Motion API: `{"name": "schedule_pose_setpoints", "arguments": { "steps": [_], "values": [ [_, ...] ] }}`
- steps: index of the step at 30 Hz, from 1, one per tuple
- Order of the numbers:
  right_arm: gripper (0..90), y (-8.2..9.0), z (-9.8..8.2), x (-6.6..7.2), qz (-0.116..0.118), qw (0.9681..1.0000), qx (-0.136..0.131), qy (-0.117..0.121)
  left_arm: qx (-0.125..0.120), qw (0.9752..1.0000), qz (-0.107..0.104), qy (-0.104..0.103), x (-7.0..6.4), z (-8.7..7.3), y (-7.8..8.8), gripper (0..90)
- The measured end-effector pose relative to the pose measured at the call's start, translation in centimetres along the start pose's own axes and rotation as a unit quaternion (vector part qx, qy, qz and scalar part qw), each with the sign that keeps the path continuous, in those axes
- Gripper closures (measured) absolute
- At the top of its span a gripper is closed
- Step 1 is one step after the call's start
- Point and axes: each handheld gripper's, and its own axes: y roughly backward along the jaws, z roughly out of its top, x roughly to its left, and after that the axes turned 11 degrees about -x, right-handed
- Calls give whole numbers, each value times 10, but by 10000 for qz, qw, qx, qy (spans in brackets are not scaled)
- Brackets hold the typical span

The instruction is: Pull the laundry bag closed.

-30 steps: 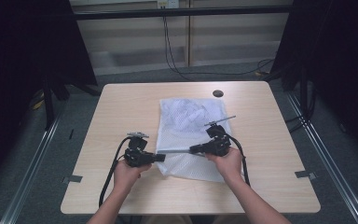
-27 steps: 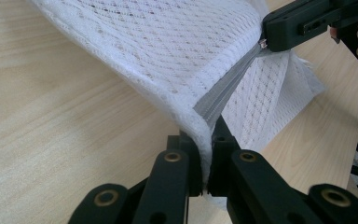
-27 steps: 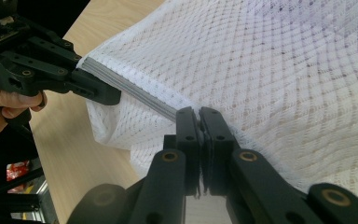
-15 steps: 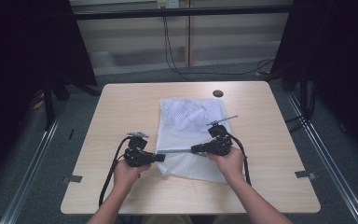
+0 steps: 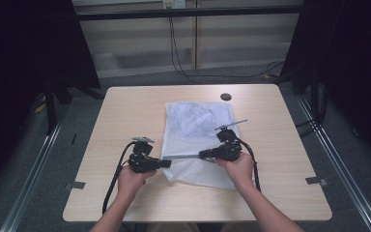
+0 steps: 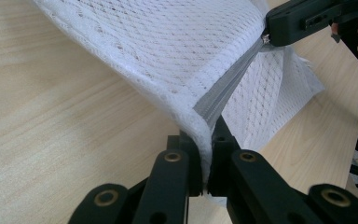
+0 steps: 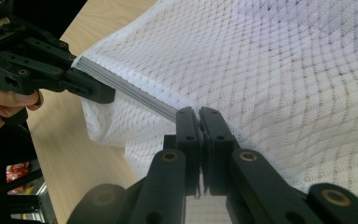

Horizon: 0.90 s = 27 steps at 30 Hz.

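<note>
Evidently zipping: left gripper (image 5: 165, 163) clamps the white mesh laundry bag's (image 5: 193, 135) corner on the table (image 5: 125, 111), right gripper (image 5: 204, 154) pinches its zipper (image 6: 223, 91) pull; next, slide steadily.

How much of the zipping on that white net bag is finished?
Done: both tongs have a grip. The left tongs pinch the bag at its corner, where the zipper ends. In hand: the right tongs pinch a spot along the zipper, pulling it taut above the table. Left: probably sliding along the rest; I cannot tell which stretch is already closed.
</note>
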Motion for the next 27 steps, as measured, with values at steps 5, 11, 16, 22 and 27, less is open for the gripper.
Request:
{"name": "schedule_pose_setpoints", "arguments": {
  "steps": [5, 11, 16, 22, 27],
  "values": [
    [871, 1, 0, 0, -16, 10000, 1, 42, -6, 10000, 20, 17, 0, 0, 0, 883],
    [871, 3, 0, -2, -47, 10000, -14, 17, 2, 10000, 20, 15, 0, 0, 0, 883],
    [871, 7, 0, -6, -154, 9999, -7, 19, -68, 9999, 47, 82, 4, 1, 4, 883],
    [871, 12, -2, -11, -168, 9999, -28, -16, -53, 9999, 36, 77, 4, 0, 4, 883],
    [871, 12, -2, -12, -141, 9999, -48, -10, -36, 10000, 33, 62, 4, 0, 4, 883]
  ]
}}
